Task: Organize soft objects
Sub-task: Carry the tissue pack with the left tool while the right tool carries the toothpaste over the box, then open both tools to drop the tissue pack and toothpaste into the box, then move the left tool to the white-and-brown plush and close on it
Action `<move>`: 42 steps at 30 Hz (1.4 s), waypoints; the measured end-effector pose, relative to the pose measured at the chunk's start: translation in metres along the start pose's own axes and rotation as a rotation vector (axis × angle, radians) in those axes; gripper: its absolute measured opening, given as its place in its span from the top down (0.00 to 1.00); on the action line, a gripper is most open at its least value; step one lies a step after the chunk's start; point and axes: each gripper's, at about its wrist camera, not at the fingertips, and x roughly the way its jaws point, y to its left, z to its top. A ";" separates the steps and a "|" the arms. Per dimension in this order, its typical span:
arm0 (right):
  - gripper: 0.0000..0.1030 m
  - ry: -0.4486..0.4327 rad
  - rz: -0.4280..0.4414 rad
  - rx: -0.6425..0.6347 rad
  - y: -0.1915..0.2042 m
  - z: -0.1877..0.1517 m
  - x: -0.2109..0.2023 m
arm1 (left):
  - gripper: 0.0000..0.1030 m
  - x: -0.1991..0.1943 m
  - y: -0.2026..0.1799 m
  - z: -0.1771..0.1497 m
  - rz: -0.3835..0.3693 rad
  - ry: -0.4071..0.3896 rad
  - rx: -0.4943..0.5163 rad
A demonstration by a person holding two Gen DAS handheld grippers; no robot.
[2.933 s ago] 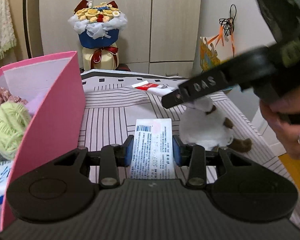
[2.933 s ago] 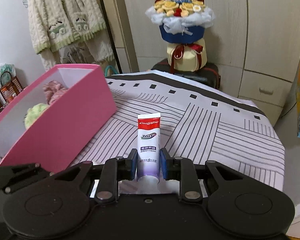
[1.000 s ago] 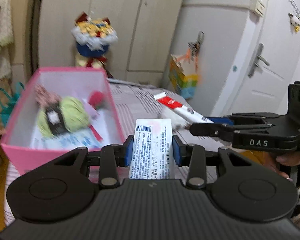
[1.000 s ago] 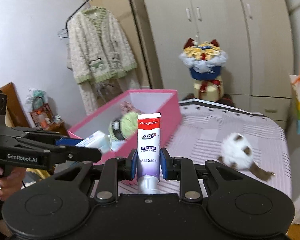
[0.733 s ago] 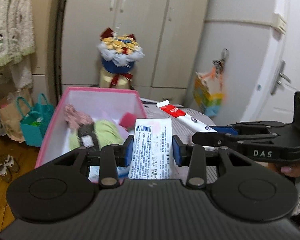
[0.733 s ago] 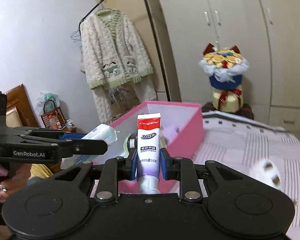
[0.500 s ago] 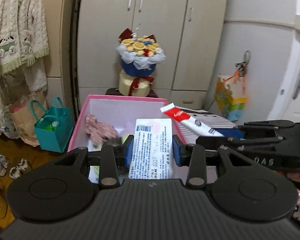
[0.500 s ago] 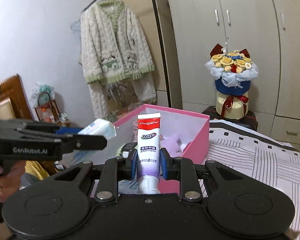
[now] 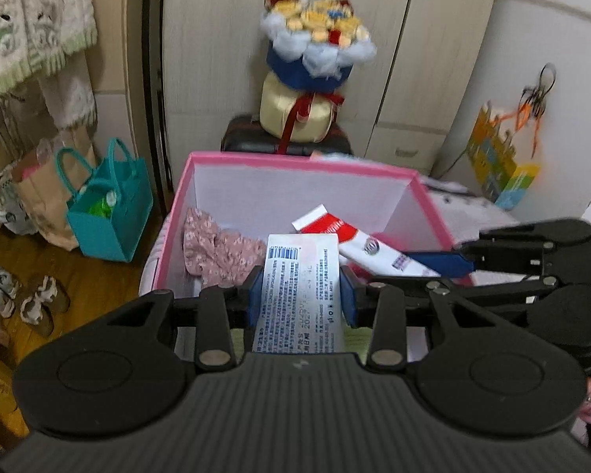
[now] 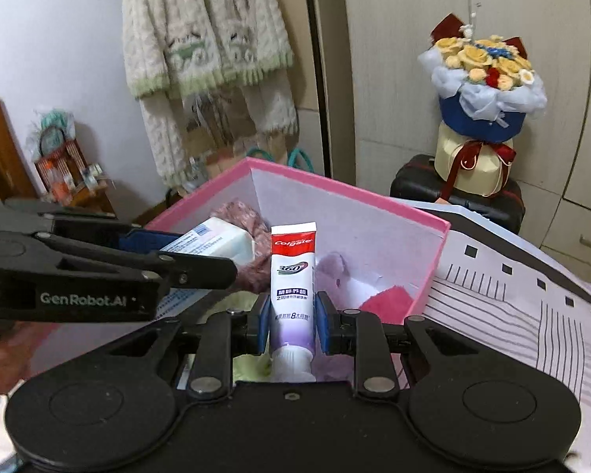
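Both grippers, each gripping something, tilt down over pink box point(image 9: 429, 201).

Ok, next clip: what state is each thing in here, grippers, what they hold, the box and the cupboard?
Left gripper: shut on the white packet.
Right gripper: shut on the toothpaste tube, cap toward the camera.
Pink box: open, no lid, partly filled.
Pink floral cloth: crumpled inside the box.
Cupboard doors: closed.

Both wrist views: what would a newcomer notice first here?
The pink box in the middle stands out, with a pink floral cloth already inside. Above it, the right gripper clamps an upright toothpaste tube and the left gripper clamps a white printed packet.
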 end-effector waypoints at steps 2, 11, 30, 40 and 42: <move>0.73 0.019 -0.008 -0.026 0.001 0.005 0.010 | 0.64 0.007 0.005 0.002 0.005 0.021 -0.007; 0.66 0.031 -0.031 -0.142 0.016 0.007 0.019 | 0.60 0.008 0.022 0.004 -0.050 0.015 -0.143; 0.40 -0.100 0.014 -0.026 0.008 -0.045 -0.129 | 0.48 -0.119 -0.025 -0.032 -0.067 -0.122 0.088; 0.14 -0.121 -0.034 -0.039 0.022 -0.074 -0.195 | 0.39 -0.172 -0.063 -0.055 -0.104 -0.120 0.187; 0.11 -0.113 -0.041 -0.045 0.024 -0.080 -0.204 | 0.37 -0.178 -0.071 -0.060 -0.112 -0.111 0.204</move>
